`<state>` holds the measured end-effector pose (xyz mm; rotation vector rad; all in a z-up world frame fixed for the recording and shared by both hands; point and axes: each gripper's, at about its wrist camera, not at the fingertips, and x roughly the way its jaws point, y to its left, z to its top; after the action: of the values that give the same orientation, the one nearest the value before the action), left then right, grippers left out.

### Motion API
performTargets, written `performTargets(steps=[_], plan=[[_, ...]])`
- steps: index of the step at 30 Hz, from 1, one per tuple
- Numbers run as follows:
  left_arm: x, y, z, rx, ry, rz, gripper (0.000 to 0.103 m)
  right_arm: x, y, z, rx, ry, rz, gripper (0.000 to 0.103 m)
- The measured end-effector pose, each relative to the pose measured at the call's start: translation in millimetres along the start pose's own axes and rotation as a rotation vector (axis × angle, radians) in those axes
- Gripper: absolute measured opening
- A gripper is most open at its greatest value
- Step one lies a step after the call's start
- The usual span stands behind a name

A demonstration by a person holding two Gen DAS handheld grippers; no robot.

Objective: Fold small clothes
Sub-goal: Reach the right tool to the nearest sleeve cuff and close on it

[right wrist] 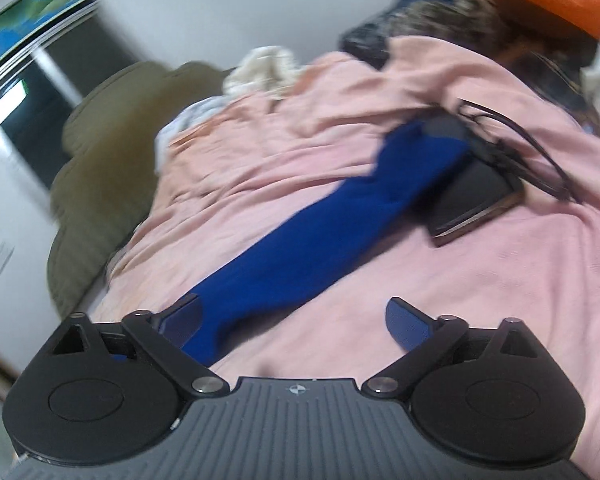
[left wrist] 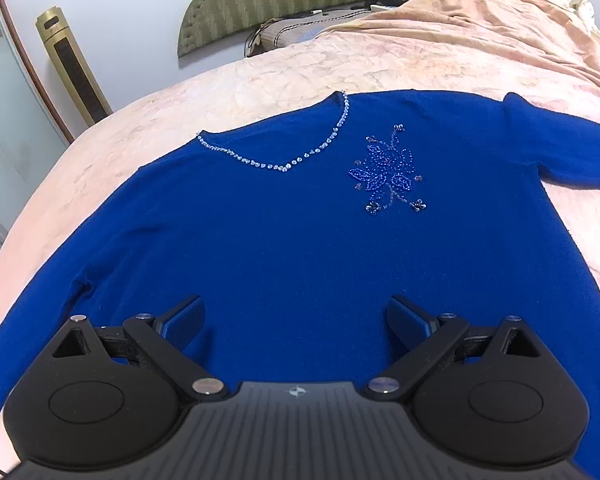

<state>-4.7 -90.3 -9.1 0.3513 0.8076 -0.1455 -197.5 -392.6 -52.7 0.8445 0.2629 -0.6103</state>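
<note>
Fingers (left wrist: 184,322) of my left gripper (left wrist: 296,322) stand spread wide with nothing between them, poised over the lower body of the royal-blue knit sweater (left wrist: 284,232), which lies flat, front up, on the pink quilted bedspread (left wrist: 260,76), its beaded V-neckline (left wrist: 276,156) toward twelve o'clock and its beaded flower motif (left wrist: 388,174) at about one. My right gripper (right wrist: 296,322) is likewise spread and grips nothing; in its blurred view the sweater's sleeve (right wrist: 300,252) runs from seven o'clock toward one, its cuff just beside a dark flat device with cables (right wrist: 476,196).
</note>
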Motion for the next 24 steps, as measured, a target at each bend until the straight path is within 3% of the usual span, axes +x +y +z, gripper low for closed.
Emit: performTargets(steps=[7,13,14,15,16,19,24], plan=[[3.8,5.5,1.3,-0.012,0.009,0.012,0.098,35.5,-20.1,31.3,0.135,-0.043,0.009,0.078],[4.7,23.9,0.6,-0.042,0.016,0.046,0.098,62.0,-30.9,57.3,0.243,-0.080,-0.036,0.051],[4.5,28.6,1.1,-0.056,0.018,0.051,0.098,64.3,-30.7,60.5,0.235,-0.098,-0.032,0.040],[4.5,34.4,1.6,-0.073,0.020,0.053,0.098,65.5,-31.5,62.5,0.239,-0.107,-0.041,0.020],[4.2,39.7,1.6,-0.086,0.020,0.054,0.098,66.6,-32.1,64.5,0.248,-0.108,-0.056,0.012],[4.2,54.9,0.7,-0.113,0.014,0.063,0.098,67.6,-30.4,73.7,0.220,-0.119,-0.065,0.009],[10.8,79.5,-3.5,-0.165,0.022,0.077,0.098,54.5,5.2,88.4,0.046,-0.189,-0.101,0.009]])
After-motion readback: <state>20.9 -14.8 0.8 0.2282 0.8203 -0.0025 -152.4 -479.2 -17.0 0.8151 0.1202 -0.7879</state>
